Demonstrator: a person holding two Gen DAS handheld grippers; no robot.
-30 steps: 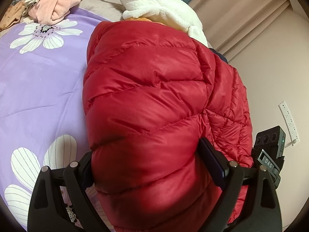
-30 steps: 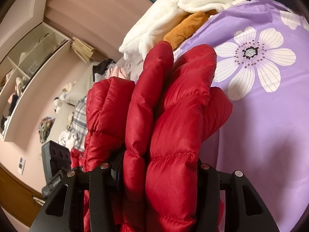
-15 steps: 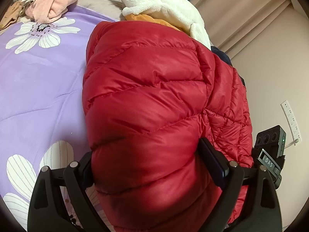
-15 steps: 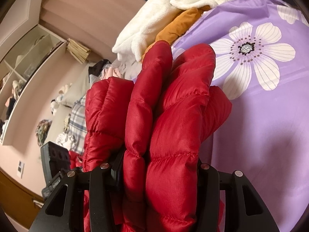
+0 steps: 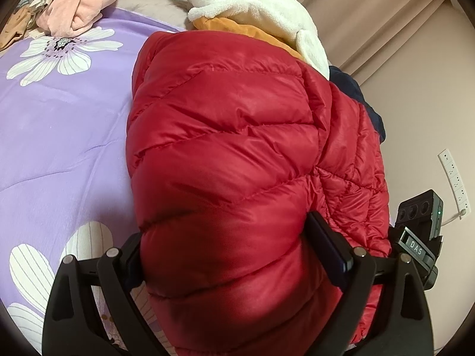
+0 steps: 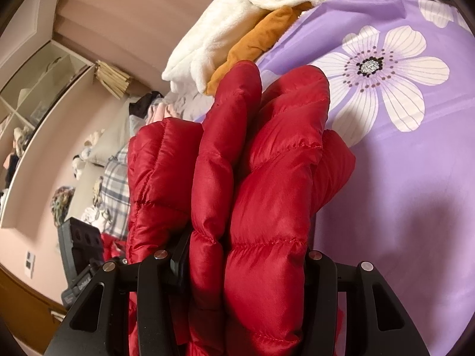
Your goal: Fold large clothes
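While the left tool (image 5: 231, 255) clamps a thick fold of the red quilted puffer jacket (image 5: 237, 154), the right tool (image 6: 246, 264) pinches bunched layers above the purple flowered bedspread (image 6: 415, 178).

a bed under a purple bedspread (image 5: 59, 136) printed with big white flowers fills the room's middle. pinkish-beige walls (image 5: 415, 112) surround it, with pleated curtains (image 5: 371, 23) behind. a white power strip (image 5: 454, 184) hangs on one wall; open built-in shelves (image 6: 38, 89) line another.
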